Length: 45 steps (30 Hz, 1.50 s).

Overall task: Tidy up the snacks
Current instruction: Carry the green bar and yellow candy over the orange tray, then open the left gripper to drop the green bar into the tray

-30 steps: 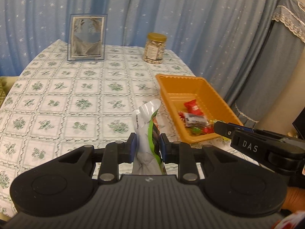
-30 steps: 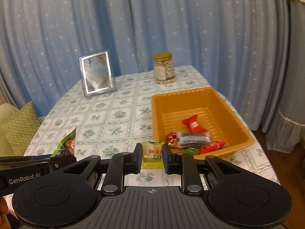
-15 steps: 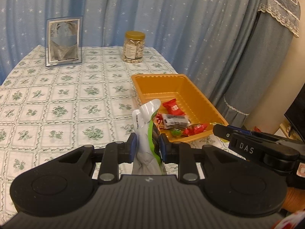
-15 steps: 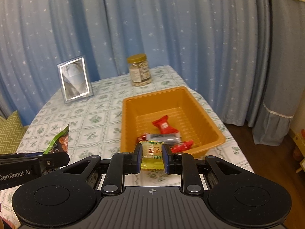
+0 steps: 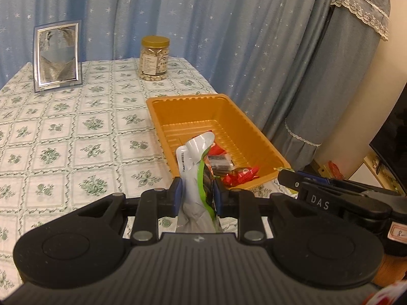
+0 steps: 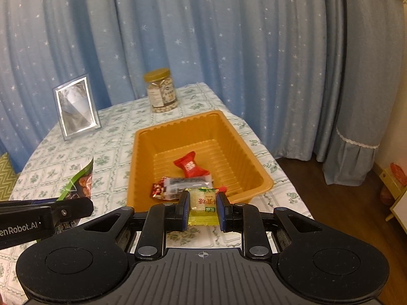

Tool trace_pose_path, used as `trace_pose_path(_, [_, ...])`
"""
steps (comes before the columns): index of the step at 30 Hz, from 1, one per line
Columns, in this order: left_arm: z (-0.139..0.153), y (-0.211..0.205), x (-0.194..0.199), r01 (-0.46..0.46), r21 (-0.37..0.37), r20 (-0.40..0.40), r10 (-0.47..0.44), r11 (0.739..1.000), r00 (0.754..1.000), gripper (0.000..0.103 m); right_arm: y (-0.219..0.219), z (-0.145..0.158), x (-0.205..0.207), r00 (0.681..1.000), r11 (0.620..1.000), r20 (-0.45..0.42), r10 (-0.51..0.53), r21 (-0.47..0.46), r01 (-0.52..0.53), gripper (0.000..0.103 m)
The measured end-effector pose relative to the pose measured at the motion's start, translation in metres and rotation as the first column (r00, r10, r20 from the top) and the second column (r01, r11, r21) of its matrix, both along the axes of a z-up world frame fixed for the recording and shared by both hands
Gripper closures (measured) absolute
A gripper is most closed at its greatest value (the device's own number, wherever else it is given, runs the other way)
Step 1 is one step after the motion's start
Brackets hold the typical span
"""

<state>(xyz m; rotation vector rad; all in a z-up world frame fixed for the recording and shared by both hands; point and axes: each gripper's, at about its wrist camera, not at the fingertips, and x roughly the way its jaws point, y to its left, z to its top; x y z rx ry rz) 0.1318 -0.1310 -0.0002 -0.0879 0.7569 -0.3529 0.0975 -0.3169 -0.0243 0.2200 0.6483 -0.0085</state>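
My left gripper is shut on a silver and green snack pouch, held upright just short of the near left corner of the orange tray. My right gripper is shut on a small yellow-green candy packet at the tray's near rim. Inside the tray lie a red candy, a dark wrapped bar and other red wrappers. The right gripper's arm shows at the right of the left wrist view; the pouch shows at the left of the right wrist view.
A jar of nuts with a gold lid and a silver picture frame stand at the back of the floral tablecloth. Blue star curtains hang behind. The table edge drops to a wooden floor on the right.
Both grippers have moved toward the tray with their snacks; the tray now sits closer and more central in both views. The grips have not changed.
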Motion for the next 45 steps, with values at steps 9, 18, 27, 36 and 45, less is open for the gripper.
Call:
trace_pose_path(9, [-0.004,-0.01,0.021,0.017,-0.01,-0.002,-0.017,1.0,1.0,0.08,-0.007,-0.004,0.016,1.0,1.0,-0.006,-0.01,0.003,0.01,0.081])
trace_pose_path(18, [-0.01,-0.019,0.047,0.025,-0.01,-0.004,-0.025,1.0,1.0,0.08,-0.015,-0.005,0.034,1.0,1.0,-0.006,-0.008,-0.001,0.008,0.081])
trace_pose_path(27, [-0.016,-0.029,0.074,0.026,-0.006,-0.012,-0.026,1.0,1.0,0.08,-0.021,-0.007,0.063,1.0,1.0,-0.006,-0.003,-0.002,0.003,0.081])
trace_pose_path(36, [-0.022,-0.035,0.092,0.028,-0.011,-0.022,-0.029,1.0,0.999,0.08,-0.023,-0.008,0.08,1.0,1.0,-0.008,0.006,-0.009,-0.006,0.081])
trace_pose_path(45, [-0.028,-0.039,0.107,0.032,-0.008,-0.026,-0.032,0.999,0.999,0.08,-0.029,-0.011,0.092,1.0,1.0,-0.012,-0.004,-0.012,0.004,0.081])
